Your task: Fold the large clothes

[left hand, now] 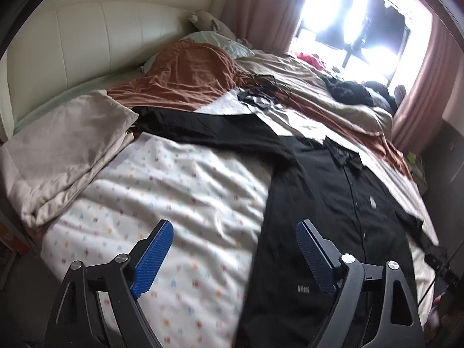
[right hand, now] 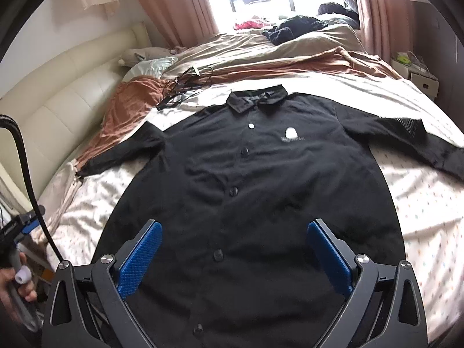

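A black long-sleeved button shirt (right hand: pixel 246 174) lies flat and front up on the bed, its collar (right hand: pixel 256 98) at the far end and both sleeves spread sideways. My right gripper (right hand: pixel 235 223) hovers open over the shirt's lower front, with nothing between its blue pads (right hand: pixel 139 258). In the left wrist view the same shirt (left hand: pixel 319 188) fills the right half. My left gripper (left hand: pixel 235 226) stands open above the shirt's side edge and the white patterned sheet (left hand: pixel 159 179), holding nothing. A hand (right hand: pixel 17 278) grips the left tool's handle at the far left of the right wrist view.
A beige pillow (left hand: pixel 63 150) lies left of the shirt, by the cream headboard (left hand: pixel 87 37). A rust blanket (left hand: pixel 185 72) and black cables (right hand: pixel 185 84) lie beyond the collar. Dark clothes (right hand: pixel 293 26) are piled by the window. A white nightstand (right hand: pixel 417 72) stands at the right.
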A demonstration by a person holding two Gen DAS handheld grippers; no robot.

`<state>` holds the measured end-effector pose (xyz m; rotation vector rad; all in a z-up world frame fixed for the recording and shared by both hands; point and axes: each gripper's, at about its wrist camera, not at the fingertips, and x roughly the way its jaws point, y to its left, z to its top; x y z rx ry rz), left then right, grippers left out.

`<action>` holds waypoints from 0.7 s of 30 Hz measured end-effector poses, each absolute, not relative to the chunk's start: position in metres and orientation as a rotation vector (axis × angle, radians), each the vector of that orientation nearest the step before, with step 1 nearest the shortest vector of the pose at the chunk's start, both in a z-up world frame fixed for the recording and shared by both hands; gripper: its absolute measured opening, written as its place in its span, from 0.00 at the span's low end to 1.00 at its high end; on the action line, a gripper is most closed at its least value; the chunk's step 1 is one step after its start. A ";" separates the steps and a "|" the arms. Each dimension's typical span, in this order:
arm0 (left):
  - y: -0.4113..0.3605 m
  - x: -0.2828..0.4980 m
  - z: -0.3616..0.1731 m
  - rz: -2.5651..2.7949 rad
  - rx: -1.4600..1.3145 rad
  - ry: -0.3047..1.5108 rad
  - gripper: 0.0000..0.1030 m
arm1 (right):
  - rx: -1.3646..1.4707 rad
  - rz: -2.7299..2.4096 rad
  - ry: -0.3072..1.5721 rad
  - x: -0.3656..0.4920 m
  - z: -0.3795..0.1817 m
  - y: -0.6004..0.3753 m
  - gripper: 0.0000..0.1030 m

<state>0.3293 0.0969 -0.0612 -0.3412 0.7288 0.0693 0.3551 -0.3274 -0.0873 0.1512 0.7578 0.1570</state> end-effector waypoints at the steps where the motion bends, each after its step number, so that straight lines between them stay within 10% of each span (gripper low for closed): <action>1: 0.101 0.335 -0.061 0.073 -0.345 0.725 0.78 | 0.134 0.162 0.754 0.361 -0.085 -0.324 0.85; 21: 0.219 0.485 -0.109 0.229 -0.611 0.773 0.38 | 0.158 0.288 0.799 0.468 -0.110 -0.258 0.57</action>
